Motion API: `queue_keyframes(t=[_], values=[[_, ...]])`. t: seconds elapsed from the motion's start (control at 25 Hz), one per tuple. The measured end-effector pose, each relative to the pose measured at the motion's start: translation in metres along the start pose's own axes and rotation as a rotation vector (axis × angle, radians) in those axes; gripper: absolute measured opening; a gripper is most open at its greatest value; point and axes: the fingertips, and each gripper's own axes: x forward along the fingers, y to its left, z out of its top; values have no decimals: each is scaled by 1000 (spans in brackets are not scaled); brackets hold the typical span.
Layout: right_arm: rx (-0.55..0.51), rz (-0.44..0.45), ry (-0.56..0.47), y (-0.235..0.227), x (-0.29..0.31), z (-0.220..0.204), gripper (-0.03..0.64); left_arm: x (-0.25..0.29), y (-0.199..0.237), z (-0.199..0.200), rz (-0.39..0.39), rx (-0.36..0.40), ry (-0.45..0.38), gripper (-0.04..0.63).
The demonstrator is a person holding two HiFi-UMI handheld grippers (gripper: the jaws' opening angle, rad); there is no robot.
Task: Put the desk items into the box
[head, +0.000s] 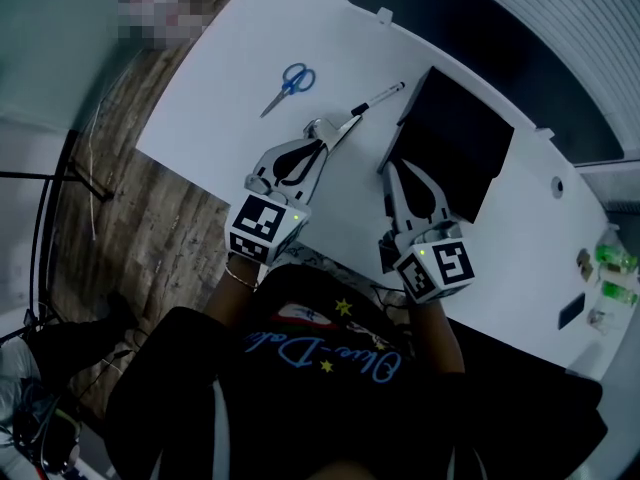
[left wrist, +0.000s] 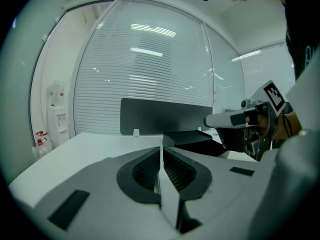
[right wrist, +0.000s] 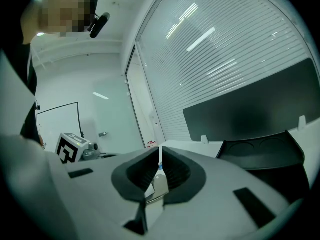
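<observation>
Head view: the task looks barely begun. The blue-handled metal scissors point(head: 288, 85) and the slim white pen point(head: 378, 98) both lie on the white surface point(head: 230, 88), outside the open black rectangular box point(head: 455, 138). The box's dark inside shows nothing that I can make out. The left tongs point(head: 341, 125) are closed and empty, with their tip just beside the pen's near end. The right tongs point(head: 393, 168) are closed too, at the box's near left corner. Bare surface lies all round the scissors, so there is room to approach them. The left edge drops to a wooden floor point(head: 130, 208).

Left gripper view: the left tongs point(left wrist: 161, 150) have their pads together with nothing between them. The box sits just ahead and to the right, and a dark upright panel point(left wrist: 165, 116) closes off the far edge.

Right gripper view: the right tongs point(right wrist: 160, 151) also meet pad to pad and carry nothing. The box lies close on the right, and the part of it that shows is empty. Both items probably remain to be moved.
</observation>
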Motion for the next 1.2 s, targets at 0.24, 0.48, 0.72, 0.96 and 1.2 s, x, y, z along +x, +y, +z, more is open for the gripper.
queue_keyframes(t=[0.24, 0.48, 0.72, 0.96, 1.2], values=[[1, -7, 12, -6, 10, -1, 11, 12, 25, -20, 28, -31, 40, 11], [-26, -12, 34, -8, 20, -4, 12, 24, 43, -42, 31, -81, 79, 27], [-29, -26, 42, -12, 24, -5, 11, 36, 58, -63, 15, -118, 135, 84], [-43, -37, 65, -18, 27, -9, 11, 47, 64, -81, -24, -188, 169, 127], [-47, -49, 82, -21, 30, -12, 11, 56, 63, -92, -55, -225, 201, 132]])
